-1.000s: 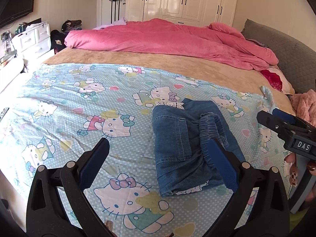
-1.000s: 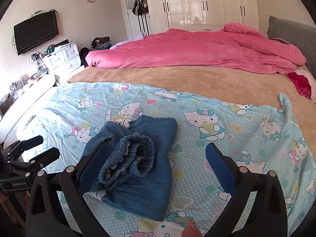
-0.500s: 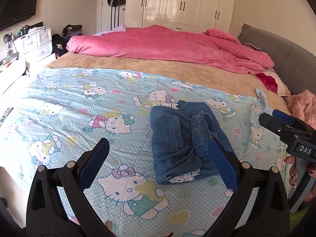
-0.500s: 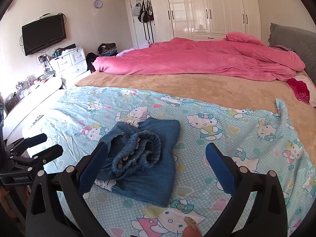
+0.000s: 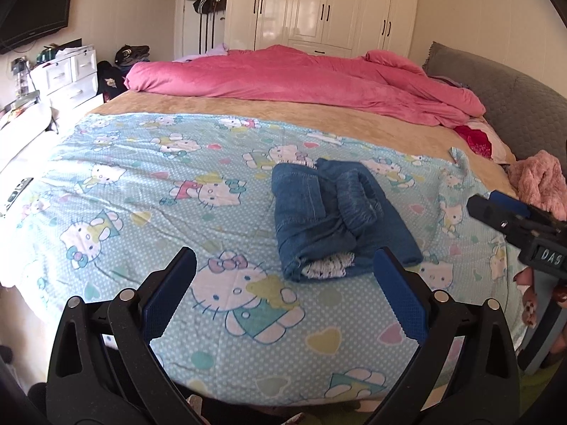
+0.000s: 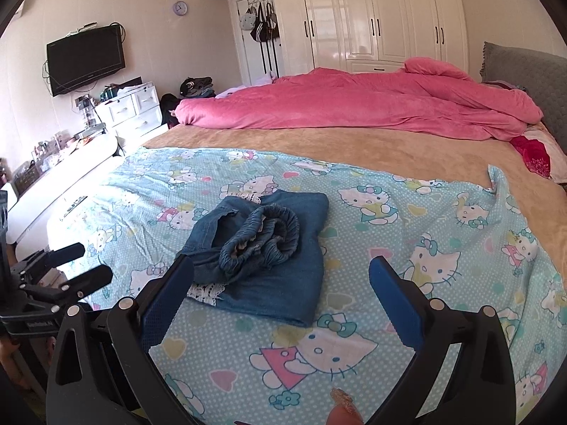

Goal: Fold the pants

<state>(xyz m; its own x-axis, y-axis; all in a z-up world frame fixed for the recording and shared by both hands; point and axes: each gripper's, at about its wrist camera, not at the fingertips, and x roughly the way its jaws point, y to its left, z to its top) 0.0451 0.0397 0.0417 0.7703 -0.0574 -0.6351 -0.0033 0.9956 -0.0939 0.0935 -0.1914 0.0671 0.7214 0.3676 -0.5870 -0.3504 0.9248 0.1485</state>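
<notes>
Both cameras have drawn back from the bed since a second ago, so the folded denim pants (image 5: 336, 217) look smaller and the bed's near edge now shows. The bundle itself has not shifted. Its underside is hidden, and only scraps of white lace trim (image 5: 327, 267) peek out at its near end. The elastic waistband (image 6: 264, 239) sits bunched on top. The pants lie on the cartoon-cat sheet (image 5: 141, 184), at about 1 o'clock from the left gripper (image 5: 283, 287) and 11 o'clock from the right gripper (image 6: 281, 292). Both grippers are spread wide, empty, touching nothing. A fingertip (image 6: 342, 412) is cut off at the frame's bottom.
</notes>
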